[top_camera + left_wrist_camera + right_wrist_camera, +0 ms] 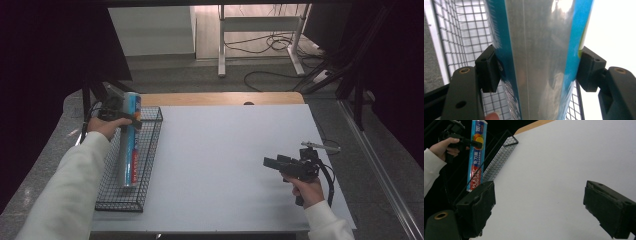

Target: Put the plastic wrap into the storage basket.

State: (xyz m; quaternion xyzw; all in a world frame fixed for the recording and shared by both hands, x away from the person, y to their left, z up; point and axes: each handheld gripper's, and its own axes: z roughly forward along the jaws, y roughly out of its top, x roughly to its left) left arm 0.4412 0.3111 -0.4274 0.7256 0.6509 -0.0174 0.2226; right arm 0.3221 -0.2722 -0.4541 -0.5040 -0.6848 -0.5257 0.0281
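A long blue and silver box of plastic wrap (130, 140) stands tilted in the black wire basket (145, 165) at the table's left, its lower end on the basket floor. My left gripper (129, 120) is shut on the box near its top end. In the left gripper view both pads (489, 71) press on the sides of the box (539, 60). At the table's right, my right gripper (270, 162) hovers open over the white tabletop, pointing left. The right gripper view has its jaws wide apart with nothing between them, and the box (477, 155) far off.
The white table (225, 155) has a wooden strip (220, 98) along its far edge. Desk legs (222, 45) and cables (280, 45) lie on the floor beyond. A dark curtain (50, 45) hangs at the left.
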